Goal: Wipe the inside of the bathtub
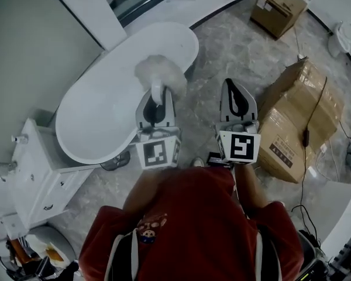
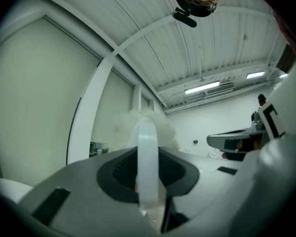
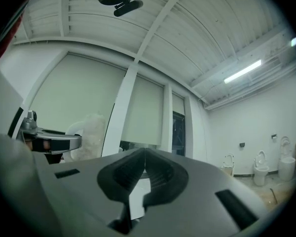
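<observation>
Bathtub [image 1: 99,116] sits upper left in the head view, white and freestanding. My left gripper [image 1: 156,105] is clamped on the white handle [image 2: 148,157] of a fluffy duster [image 1: 159,73], whose head overlaps the tub's right edge in frame. Right gripper [image 1: 238,98] is centre frame over the floor, jaws pressed together with nothing between them. Cardboard box [image 1: 292,122] is to its right.

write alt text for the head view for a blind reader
From above, a person in a red top holds the left tongs shut on a fluffy white duster by the rim of a white bathtub. The right tongs are shut and empty over a marble floor beside cardboard boxes.
</observation>
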Available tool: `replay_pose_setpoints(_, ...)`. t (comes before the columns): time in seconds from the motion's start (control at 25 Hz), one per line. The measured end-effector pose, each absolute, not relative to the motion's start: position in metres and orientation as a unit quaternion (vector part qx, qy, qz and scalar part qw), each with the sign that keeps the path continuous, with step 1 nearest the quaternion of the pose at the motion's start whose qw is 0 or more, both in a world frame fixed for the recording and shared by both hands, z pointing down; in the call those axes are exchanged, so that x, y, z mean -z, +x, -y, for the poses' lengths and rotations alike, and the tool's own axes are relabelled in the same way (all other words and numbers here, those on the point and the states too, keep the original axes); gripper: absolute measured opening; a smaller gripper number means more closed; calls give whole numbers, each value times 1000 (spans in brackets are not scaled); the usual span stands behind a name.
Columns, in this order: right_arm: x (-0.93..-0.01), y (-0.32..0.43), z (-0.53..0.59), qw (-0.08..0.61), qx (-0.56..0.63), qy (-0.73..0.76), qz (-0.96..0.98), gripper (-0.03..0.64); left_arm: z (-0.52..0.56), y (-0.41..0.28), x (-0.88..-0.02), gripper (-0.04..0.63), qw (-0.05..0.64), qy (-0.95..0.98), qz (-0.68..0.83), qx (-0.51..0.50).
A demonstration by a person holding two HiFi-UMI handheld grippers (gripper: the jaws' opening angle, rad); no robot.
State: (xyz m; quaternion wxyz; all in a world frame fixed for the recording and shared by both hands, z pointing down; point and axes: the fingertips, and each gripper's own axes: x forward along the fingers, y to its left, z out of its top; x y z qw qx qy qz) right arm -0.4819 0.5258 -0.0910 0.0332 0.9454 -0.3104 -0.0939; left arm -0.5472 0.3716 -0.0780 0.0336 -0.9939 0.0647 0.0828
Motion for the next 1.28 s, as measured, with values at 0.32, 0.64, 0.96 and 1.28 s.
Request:
replay_pose_setpoints(0.32, 83, -449, -544, 34, 84, 947, 307, 12, -390, -515, 67, 94, 43, -996, -59, -58)
replay_pose_setpoints(0.64, 69, -406, -507, 43, 72, 948, 307, 12, -360, -474, 67, 94, 13, -997, -54, -60)
replay_pose_setpoints(0.96, 66, -348, -454, 58, 61, 952, 296, 12, -310, -412, 70, 94, 15, -997, -42, -59)
replay_pose_setpoints(1.28, 79, -292, -396, 63, 73, 954, 285, 12, -258, -352, 75, 94, 19, -997, -29, -68)
